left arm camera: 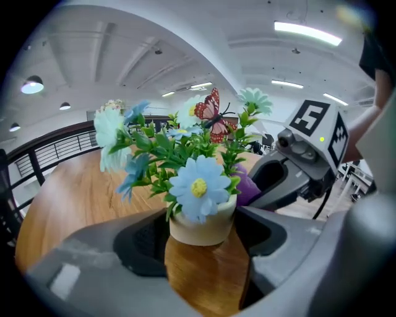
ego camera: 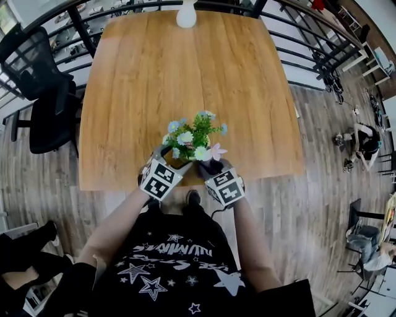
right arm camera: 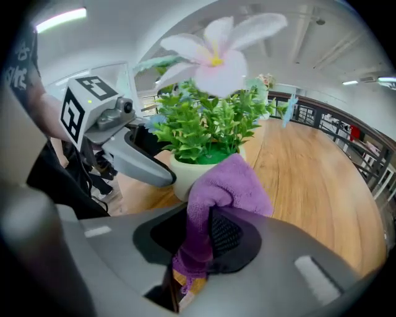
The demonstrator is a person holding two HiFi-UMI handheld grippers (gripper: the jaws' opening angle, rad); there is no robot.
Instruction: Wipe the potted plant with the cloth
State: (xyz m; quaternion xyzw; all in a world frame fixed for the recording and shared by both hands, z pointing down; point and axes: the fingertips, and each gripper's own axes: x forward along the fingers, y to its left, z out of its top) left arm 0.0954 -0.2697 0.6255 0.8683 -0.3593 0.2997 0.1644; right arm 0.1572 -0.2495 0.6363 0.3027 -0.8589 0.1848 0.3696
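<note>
– At the near edge of the surface [ego camera: 185, 68], the potted plant [ego camera: 193, 139] is standing upright between the two tools. Left tool [ego camera: 168, 156] is clamping the cream pot [left arm camera: 201, 226], jaws pressing on both of its sides. Right tool [right arm camera: 207, 247] is pinching the purple cloth [right arm camera: 226, 186]. A folded bulge of it is sticking out ahead of the jaws, just beside the pot's right wall.
– Judging the step: wiping is just getting under way. How are we doing it well?
– By holding the left clamp steady and low on the pot, so it is not tipping. By leading with the cloth bulge, not the hard jaw tips. By going lightly over the leaves: the stems are looking thin, and the pink flower [right arm camera: 216, 56] and the butterfly [left arm camera: 210, 111] are looking easy to knock loose.
– Room for moving?
– Pot is sitting close to the near edge, so any pull toward the person is risking a drop; pushing toward the far side is looking safer. Rest of the surface is lying bare but for a white object [ego camera: 186, 15] at the far edge, well apart. Both tools are crowding each other at the pot, so the right one is probably needing to work round the far side, not across the left.
</note>
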